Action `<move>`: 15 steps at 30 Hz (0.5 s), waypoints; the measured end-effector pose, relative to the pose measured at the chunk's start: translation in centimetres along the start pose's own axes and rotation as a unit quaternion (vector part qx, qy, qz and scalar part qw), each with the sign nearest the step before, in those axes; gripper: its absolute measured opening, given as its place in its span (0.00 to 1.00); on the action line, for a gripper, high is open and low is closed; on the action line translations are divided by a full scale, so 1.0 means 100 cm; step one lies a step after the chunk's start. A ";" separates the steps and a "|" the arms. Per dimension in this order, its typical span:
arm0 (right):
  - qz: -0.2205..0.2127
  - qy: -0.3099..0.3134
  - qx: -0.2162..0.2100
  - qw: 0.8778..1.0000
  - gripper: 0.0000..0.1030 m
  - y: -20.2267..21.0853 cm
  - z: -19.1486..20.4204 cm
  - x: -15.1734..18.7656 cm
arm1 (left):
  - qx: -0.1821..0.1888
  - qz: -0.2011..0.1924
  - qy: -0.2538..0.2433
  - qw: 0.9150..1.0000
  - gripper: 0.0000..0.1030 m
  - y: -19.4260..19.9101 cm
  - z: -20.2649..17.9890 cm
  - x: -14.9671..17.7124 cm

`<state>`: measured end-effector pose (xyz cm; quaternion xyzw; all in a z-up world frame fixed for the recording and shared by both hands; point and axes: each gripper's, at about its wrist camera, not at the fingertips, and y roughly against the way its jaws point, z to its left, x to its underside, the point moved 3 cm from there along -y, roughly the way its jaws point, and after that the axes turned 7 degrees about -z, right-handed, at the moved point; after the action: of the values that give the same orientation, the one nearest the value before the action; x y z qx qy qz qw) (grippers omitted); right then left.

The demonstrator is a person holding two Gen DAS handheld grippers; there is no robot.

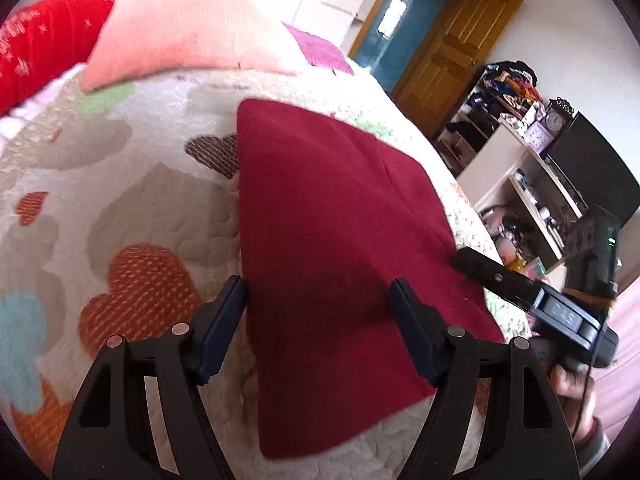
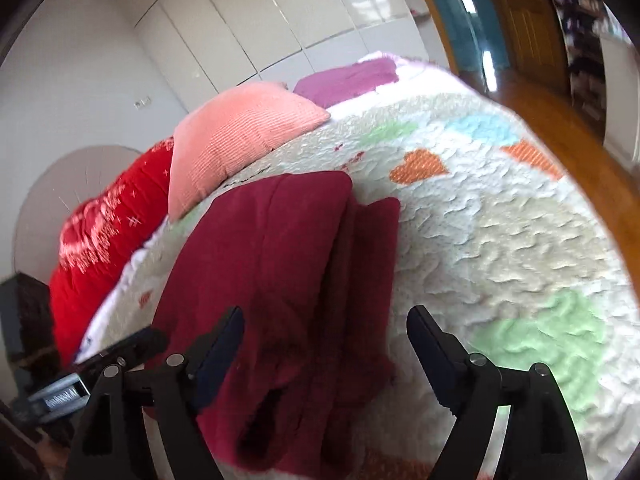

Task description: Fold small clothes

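Observation:
A dark red garment [image 1: 336, 248] lies folded flat on the heart-patterned quilt [image 1: 132, 184]. My left gripper [image 1: 318, 300] is open just above its near edge, holding nothing. The right gripper shows in the left wrist view [image 1: 480, 270] at the garment's right edge. In the right wrist view the garment [image 2: 280, 264] lies in folded layers with an opening near the bottom. My right gripper [image 2: 326, 332] is open over it and empty. The left gripper's body shows at the lower left [image 2: 100, 372].
A pink pillow [image 1: 176, 28] and a red pillow [image 1: 44, 40] lie at the head of the bed, with a purple cloth [image 1: 320, 52] beyond. A shelf unit [image 1: 532, 152] and wooden door [image 1: 452, 52] stand to the right. Wooden floor [image 2: 560, 120] borders the bed.

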<state>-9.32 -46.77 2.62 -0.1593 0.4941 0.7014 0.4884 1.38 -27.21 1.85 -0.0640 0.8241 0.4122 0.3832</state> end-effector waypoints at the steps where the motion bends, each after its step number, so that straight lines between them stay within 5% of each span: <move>1: 0.009 -0.012 -0.006 1.000 0.79 -0.009 -0.004 -0.002 | 0.007 0.006 0.009 1.000 0.78 -0.006 0.002 -0.001; 7: 0.023 -0.042 -0.052 0.997 0.80 -0.045 -0.009 -0.005 | 0.044 0.044 0.053 0.997 0.78 -0.040 0.012 0.002; 8: 0.028 -0.035 -0.054 0.998 0.77 -0.048 -0.006 -0.005 | 0.040 0.042 0.048 0.997 0.74 -0.039 0.010 0.001; 9: 0.034 -0.027 -0.059 0.997 0.59 -0.050 -0.002 -0.004 | 0.038 0.041 0.046 0.997 0.71 -0.036 0.008 0.001; 12: 0.027 -0.004 -0.047 0.999 0.43 -0.044 0.014 -0.007 | 0.029 0.031 0.033 0.999 0.58 -0.018 0.002 0.001; 15: 0.013 -0.003 -0.067 0.998 0.39 -0.023 0.031 -0.010 | 0.026 0.021 0.027 0.999 0.57 0.015 0.002 0.004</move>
<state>-6.13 -44.59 3.48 -0.1834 0.4468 0.7395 0.4689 0.58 -25.99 2.45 -0.0475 0.8457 0.3969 0.3535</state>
